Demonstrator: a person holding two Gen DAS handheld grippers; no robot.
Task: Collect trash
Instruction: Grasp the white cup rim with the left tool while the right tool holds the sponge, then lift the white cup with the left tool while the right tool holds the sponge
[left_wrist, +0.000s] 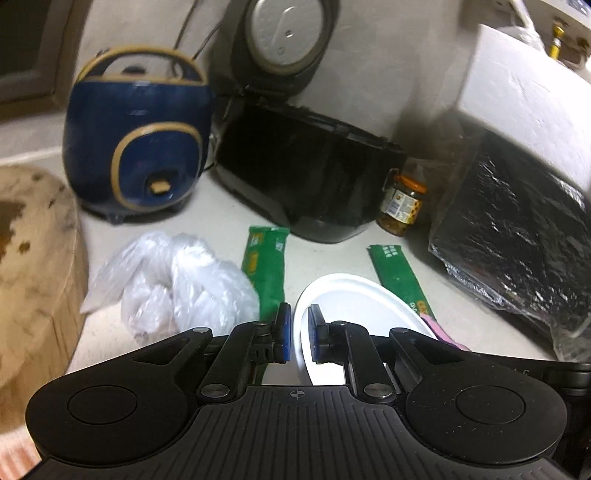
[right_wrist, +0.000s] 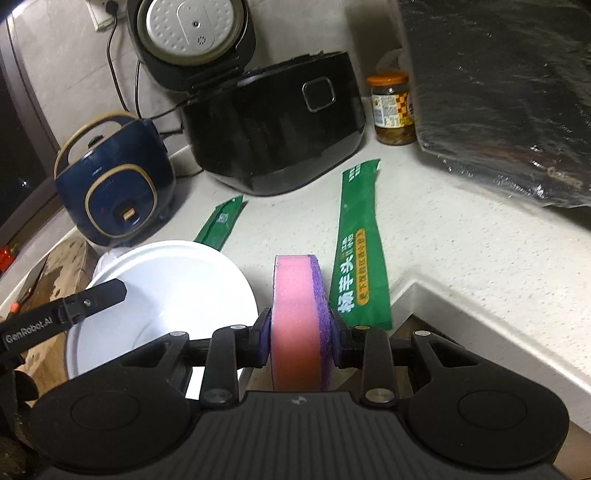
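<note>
Two green wrappers lie flat on the pale speckled countertop (right_wrist: 461, 236), well apart from each other: the longer wrapper (right_wrist: 360, 254) runs from near the counter's front edge back toward the black rice cooker (right_wrist: 275, 125), and the shorter wrapper (right_wrist: 221, 223) lies to its left, partly hidden behind the white plate (right_wrist: 166, 291). The right gripper (right_wrist: 300, 334) is clamped on a pink sponge with a purple scouring side (right_wrist: 297, 317), held on edge between its pads, just beside the longer wrapper's near end. The left gripper (left_wrist: 297, 334) has its jaws closed onto the rim of the white plate, one pad on each side of the rim. A crumpled clear plastic bag (left_wrist: 173, 288) sits on the counter just left of the shorter wrapper. The cooker's lid stands open; a blue cooker (right_wrist: 114, 181) sits to its left, and a jar with an orange lid (right_wrist: 392, 109) to its right, beside a black appliance wrapped in plastic film (right_wrist: 506, 99).
</note>
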